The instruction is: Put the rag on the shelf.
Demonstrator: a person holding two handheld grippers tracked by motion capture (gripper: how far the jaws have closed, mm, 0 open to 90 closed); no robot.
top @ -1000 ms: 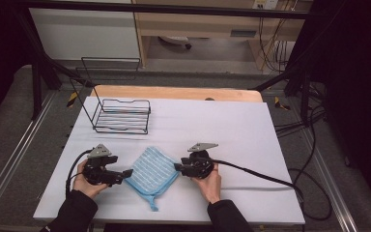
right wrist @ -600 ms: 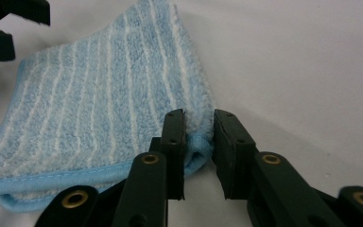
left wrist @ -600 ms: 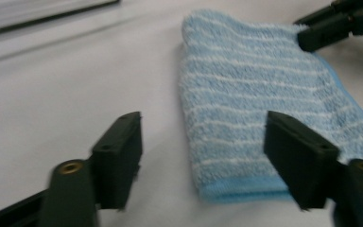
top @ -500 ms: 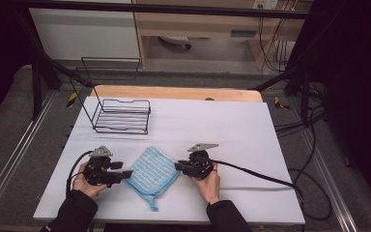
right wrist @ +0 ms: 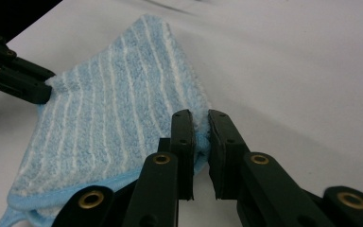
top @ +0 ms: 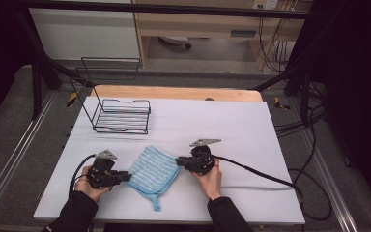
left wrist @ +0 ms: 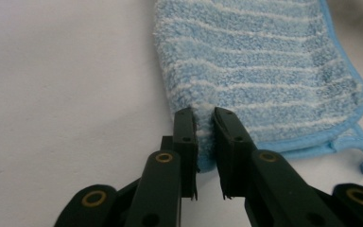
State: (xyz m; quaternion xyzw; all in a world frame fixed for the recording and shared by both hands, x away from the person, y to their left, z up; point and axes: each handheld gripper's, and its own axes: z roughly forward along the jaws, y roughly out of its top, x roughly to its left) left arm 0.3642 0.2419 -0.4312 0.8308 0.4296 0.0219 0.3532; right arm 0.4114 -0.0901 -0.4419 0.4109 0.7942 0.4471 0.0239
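A light blue cloth with white stripes [top: 153, 169] lies flat on the white table, one corner toward the front with a hanging loop [top: 155, 207]. My left gripper [top: 127, 177] is at the cloth's left corner. In the left gripper view its jaws [left wrist: 204, 116] have just been closing and now pinch the cloth's edge [left wrist: 264, 71]. My right gripper [top: 178, 161] is at the right corner. Its jaws [right wrist: 199, 118] have also just been closing and press on the cloth [right wrist: 108, 118]. The left gripper [right wrist: 23, 85] shows across the cloth in the right gripper view.
A black wire basket [top: 122, 115] stands at the back left of the table. A wooden strip [top: 174, 92] runs along the far edge. The right gripper's cable [top: 261, 171] trails off to the right across the white surface [top: 232, 125].
Both grippers' jaws have closed onto the cloth's left and right corners. The hands have stayed about where they were, and the cloth lies as before.
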